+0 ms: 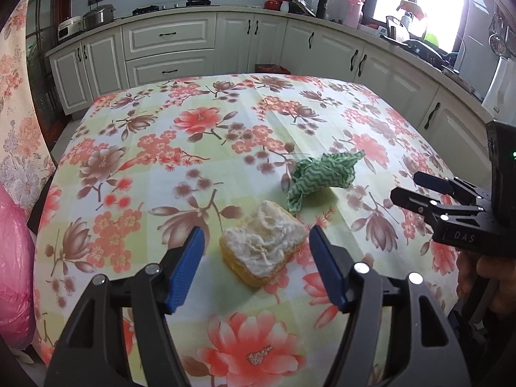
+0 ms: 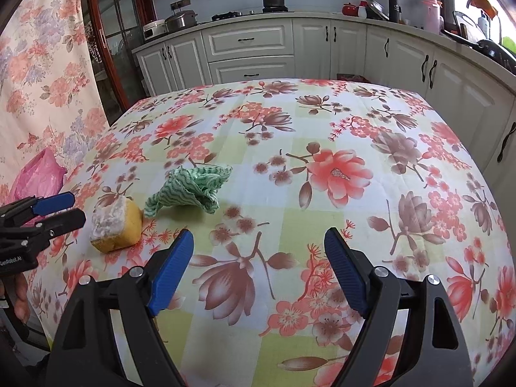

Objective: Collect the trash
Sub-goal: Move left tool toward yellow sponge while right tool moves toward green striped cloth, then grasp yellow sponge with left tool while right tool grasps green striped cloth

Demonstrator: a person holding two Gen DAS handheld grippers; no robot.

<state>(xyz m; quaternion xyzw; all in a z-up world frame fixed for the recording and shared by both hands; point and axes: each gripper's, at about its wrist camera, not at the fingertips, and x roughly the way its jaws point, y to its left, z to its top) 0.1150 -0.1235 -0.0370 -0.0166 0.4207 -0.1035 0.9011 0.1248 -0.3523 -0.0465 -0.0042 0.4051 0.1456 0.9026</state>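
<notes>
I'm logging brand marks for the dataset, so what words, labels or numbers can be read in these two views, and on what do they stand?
"DAS": pale letters on the black body of the right gripper, seen from the left wrist view.
"GenRobot.AI": white print on the body of the left gripper, seen from the right wrist view; its first letter is cut off at the picture's edge.
Nothing on the worktop appliances is readable; too small.

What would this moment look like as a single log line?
task: collect trash | left gripper: open, lined up on sponge, not touching | right gripper: open, empty | green cloth: on table
</notes>
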